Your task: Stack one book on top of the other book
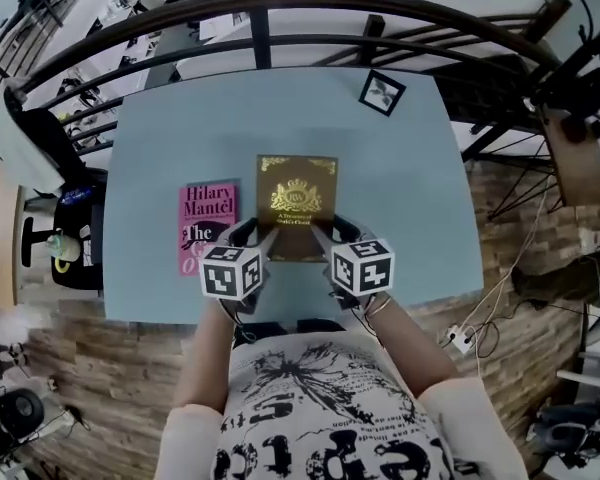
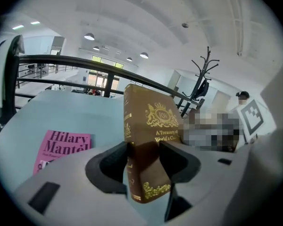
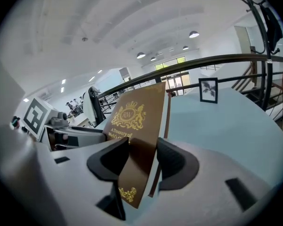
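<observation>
A brown book with gold print (image 1: 296, 200) is held above the blue table (image 1: 410, 208), lifted by its near edge. My left gripper (image 1: 259, 238) is shut on its near left corner and my right gripper (image 1: 326, 236) on its near right corner. In the left gripper view the brown book (image 2: 151, 124) stands pinched between the dark pads of the left gripper (image 2: 144, 160). In the right gripper view the brown book (image 3: 136, 119) sits the same way in the right gripper (image 3: 142, 161). A pink book (image 1: 208, 220) lies flat on the table just left of it, and the pink book (image 2: 62, 146) shows past the left jaw.
A small framed picture (image 1: 381, 91) stands at the table's far right corner, and the framed picture (image 3: 208, 89) also shows in the right gripper view. A dark curved railing (image 1: 280, 8) runs behind the table. A chair (image 1: 50, 238) stands at the left, and cables lie on the floor at the right.
</observation>
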Available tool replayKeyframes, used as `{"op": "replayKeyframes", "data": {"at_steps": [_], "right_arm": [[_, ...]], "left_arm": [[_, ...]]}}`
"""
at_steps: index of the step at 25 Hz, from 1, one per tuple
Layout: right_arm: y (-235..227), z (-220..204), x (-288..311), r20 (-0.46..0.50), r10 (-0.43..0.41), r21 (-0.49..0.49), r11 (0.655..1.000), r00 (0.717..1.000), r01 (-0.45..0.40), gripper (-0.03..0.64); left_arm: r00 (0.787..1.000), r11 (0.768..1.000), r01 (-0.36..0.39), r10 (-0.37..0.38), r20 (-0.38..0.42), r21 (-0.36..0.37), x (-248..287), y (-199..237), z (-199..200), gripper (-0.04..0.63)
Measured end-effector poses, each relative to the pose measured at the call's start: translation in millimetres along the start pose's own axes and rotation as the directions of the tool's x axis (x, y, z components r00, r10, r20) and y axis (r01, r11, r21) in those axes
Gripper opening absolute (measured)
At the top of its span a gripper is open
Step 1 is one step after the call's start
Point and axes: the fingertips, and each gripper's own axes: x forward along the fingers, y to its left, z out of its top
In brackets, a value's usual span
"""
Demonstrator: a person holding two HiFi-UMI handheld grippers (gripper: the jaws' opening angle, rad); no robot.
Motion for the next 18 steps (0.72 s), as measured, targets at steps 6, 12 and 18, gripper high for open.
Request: {"op": "replayKeyframes", "data": {"at_steps": [6, 12, 18], "right_arm": [[66.0, 18.2, 33.6, -0.014, 0.021, -0.057, 0.998, 1.0, -0.022, 0.175], [127.3, 18.9, 62.7, -0.02, 0.052, -0.017, 0.998, 0.998, -0.052, 0.172], [176.6, -4.0, 89.6, -0.072, 0.059, -0.007, 0.998, 0.996, -0.059, 0.172]], "left_arm": [[0.999, 0.999, -0.048, 0.048, -0.007, -0.021, -44.3, 60.0, 6.6, 0.21], [0.997, 0.997, -0.072, 0.072, -0.009, 0.009, -88.5, 112.4, 7.2, 0.209], [0.996, 0.997, -0.074, 0.073, -0.045, -0.025, -119.4, 158.7, -21.2, 0.209]]}}
